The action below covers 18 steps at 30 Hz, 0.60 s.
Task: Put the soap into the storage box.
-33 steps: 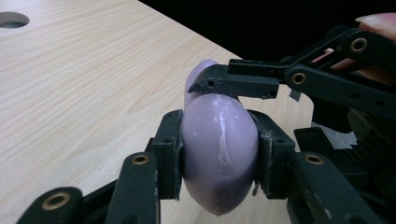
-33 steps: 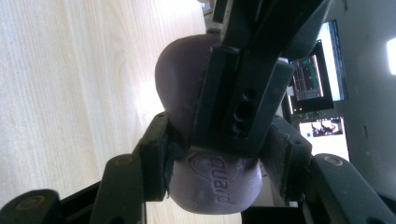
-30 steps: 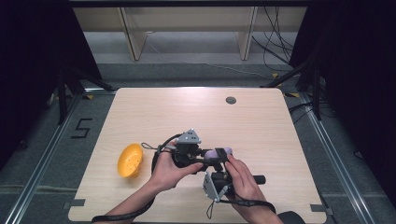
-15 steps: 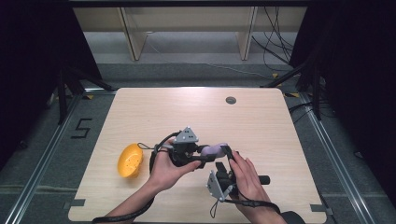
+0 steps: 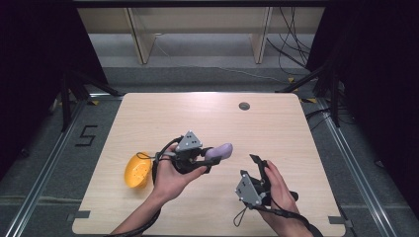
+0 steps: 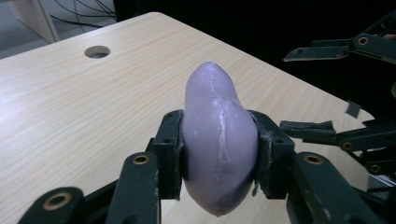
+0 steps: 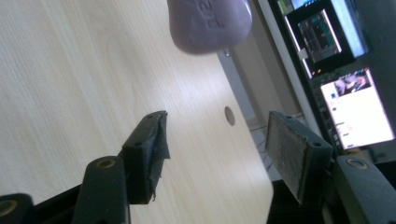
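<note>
A lilac bar of soap (image 5: 221, 150) hangs a little above the middle of the wooden table (image 5: 276, 133), with my left gripper (image 5: 209, 157) shut on it. In the left gripper view both pads (image 6: 169, 154) press the sides of the soap (image 6: 217, 140), whose narrow end points away. My right gripper (image 5: 258, 164) stands open to the right of the soap and nearer the front edge, apart from it. In the right gripper view its jaws are spread wide with nothing between them (image 7: 224, 140), and the soap (image 7: 208, 21) floats above, stamped lettering facing the camera.
An orange bowl (image 5: 137, 171) lies by the table's left edge, beside the left wrist. A round cable hole (image 5: 244, 105) sits near the far edge. Shelving legs and cables stand beyond the table. Lit monitors (image 7: 345, 107) show past the table's edge.
The right gripper has drawn back from the soap, to the right and toward the front edge, and now stands apart and open. The left gripper still holds the soap, shifted slightly.
</note>
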### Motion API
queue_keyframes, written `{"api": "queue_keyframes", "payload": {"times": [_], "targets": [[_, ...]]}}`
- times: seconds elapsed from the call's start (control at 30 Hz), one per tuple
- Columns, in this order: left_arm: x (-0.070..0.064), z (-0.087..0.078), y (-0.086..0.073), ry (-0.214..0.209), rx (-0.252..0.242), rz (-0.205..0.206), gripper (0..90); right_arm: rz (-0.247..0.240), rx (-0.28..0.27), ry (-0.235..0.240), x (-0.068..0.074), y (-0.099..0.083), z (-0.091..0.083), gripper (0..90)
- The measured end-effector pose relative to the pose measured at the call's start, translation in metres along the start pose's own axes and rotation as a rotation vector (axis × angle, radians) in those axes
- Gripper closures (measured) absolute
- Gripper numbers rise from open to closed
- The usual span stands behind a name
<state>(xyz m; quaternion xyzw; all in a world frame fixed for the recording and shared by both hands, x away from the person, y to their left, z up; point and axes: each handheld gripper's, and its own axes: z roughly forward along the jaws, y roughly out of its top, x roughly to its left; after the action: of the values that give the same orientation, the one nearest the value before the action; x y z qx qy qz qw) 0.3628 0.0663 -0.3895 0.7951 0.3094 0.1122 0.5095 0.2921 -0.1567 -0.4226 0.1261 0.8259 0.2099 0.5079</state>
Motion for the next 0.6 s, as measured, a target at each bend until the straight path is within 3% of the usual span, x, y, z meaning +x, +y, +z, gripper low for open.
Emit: {"api": "queue_keyframes", "payload": {"times": [0.13,0.23,0.4,0.43,0.47,0.6], "targets": [[0.000,-0.006,-0.001,0.051,-0.018,-0.010,58.7,0.086,0.003,0.015,-0.004,-0.005,0.001,41.9],[0.001,-0.010,-0.002,0.081,-0.041,-0.006,58.7,0.084,0.009,0.010,-0.006,-0.007,0.001,42.3],[-0.001,-0.016,-0.006,0.129,-0.085,-0.018,58.7,0.134,0.002,0.005,-0.009,-0.009,0.000,42.7],[-0.001,-0.017,-0.007,0.134,-0.101,-0.020,58.7,0.117,-0.001,0.006,-0.011,-0.009,0.000,42.8],[-0.002,-0.018,-0.007,0.141,-0.112,-0.021,58.7,0.146,-0.002,-0.002,-0.010,-0.010,-0.001,42.9],[-0.006,-0.024,-0.010,0.188,-0.146,-0.007,58.7,0.171,-0.007,0.001,-0.011,-0.012,-0.001,43.2]]}}
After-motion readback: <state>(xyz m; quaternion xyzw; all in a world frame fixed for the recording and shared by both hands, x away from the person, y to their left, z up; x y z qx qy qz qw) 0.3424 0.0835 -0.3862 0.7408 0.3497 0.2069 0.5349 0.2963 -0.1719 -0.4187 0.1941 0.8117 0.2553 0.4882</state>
